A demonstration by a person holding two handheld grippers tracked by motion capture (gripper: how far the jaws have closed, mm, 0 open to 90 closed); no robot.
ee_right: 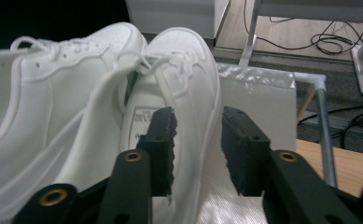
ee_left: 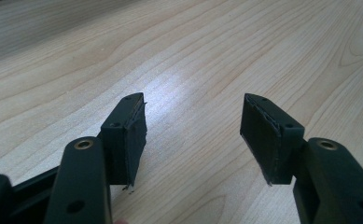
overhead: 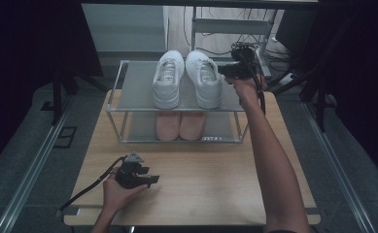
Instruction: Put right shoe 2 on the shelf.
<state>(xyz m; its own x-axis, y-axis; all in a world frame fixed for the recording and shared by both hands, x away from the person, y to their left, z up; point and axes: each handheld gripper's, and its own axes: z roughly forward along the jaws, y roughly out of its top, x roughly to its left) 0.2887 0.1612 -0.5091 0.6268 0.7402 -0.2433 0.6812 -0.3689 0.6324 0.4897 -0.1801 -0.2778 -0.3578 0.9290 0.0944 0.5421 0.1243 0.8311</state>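
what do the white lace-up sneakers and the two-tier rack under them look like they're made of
White lace-up sneakers: likely smooth leather or faux leather, with a matte sheen, stitched panels and punched toe holes. Two-tier rack: shiny silver metal tube frame; the shelves look like frosted grey plastic or glass, hard to tell.

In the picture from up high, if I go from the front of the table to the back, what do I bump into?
Left gripper → bare table → pink shoes on the rack's lower shelf → white shoes on the top shelf, with the right gripper beside them.
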